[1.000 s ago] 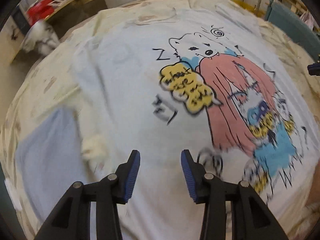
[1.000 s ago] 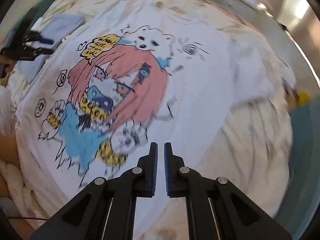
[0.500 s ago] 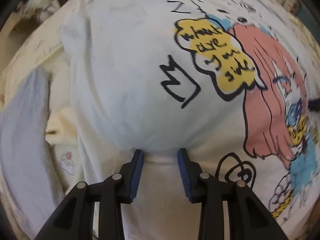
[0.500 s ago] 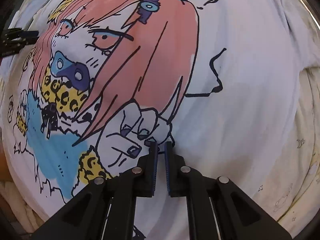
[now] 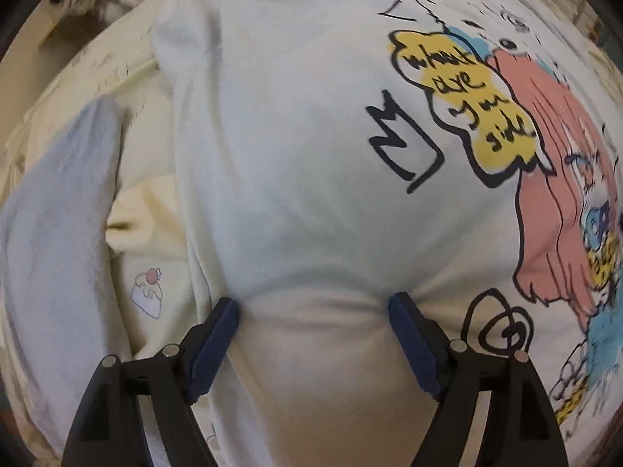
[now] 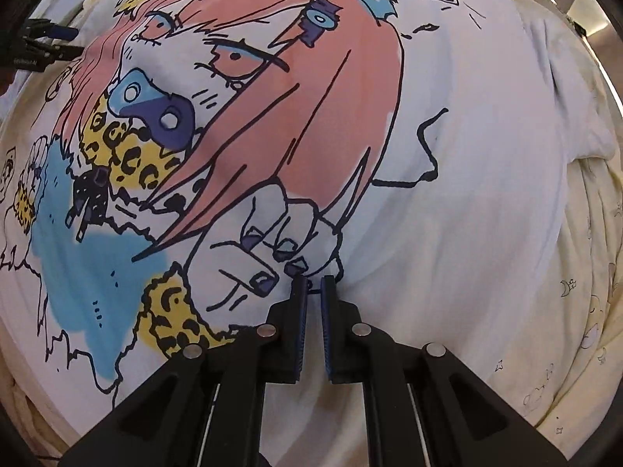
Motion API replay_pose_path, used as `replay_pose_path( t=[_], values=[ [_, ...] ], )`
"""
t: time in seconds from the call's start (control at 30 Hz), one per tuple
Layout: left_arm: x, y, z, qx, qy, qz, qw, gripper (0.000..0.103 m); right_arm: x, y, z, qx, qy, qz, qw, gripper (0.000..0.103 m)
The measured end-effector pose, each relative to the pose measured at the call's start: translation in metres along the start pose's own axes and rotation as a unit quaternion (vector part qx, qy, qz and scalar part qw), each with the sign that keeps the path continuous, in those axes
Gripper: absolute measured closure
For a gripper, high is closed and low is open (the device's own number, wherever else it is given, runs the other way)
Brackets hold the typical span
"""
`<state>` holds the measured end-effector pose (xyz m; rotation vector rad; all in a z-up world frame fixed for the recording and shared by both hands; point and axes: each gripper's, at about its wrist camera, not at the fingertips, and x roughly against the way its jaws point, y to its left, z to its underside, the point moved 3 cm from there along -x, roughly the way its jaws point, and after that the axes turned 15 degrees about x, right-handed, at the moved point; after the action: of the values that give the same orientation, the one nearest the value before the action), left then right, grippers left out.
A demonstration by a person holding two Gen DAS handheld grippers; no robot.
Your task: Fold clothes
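Both units have come down onto the T-shirt [image 5: 296, 155], spread flat on the bed [image 5: 132, 210]; left hand-held gripper [image 5: 311, 311] jaws opening, pads straddling a fabric ridge, ungripped; right hand-held gripper [image 6: 311, 282] nearly closed at frame centre, pinch unconfirmed; folding not begun.

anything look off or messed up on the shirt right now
Nothing looks damaged or spilled. The white printed cotton t-shirt lies face up on the pale yellow patterned bedsheet, only lightly rumpled. Its one sleeve is bunched rather than flat, and the fabric puckers where the opening left hand-held gripper presses in.
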<state>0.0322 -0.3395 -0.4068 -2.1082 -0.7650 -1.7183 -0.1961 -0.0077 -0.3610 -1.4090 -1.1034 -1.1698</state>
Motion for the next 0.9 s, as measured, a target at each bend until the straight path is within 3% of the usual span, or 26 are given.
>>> replay_pose_path(
  t=[0.67,0.9],
  values=[
    [-0.001,-0.016,-0.01,-0.025,-0.005,-0.012,0.9996,0.02,-0.008,0.009,0.012,-0.002,0.004,-0.014,1.0,0.094],
    [0.0,-0.025,-0.014,-0.067,0.038,-0.013,0.9969,0.021,-0.013,0.001,0.039,-0.056,0.029,-0.091,0.994,0.093]
  ],
)
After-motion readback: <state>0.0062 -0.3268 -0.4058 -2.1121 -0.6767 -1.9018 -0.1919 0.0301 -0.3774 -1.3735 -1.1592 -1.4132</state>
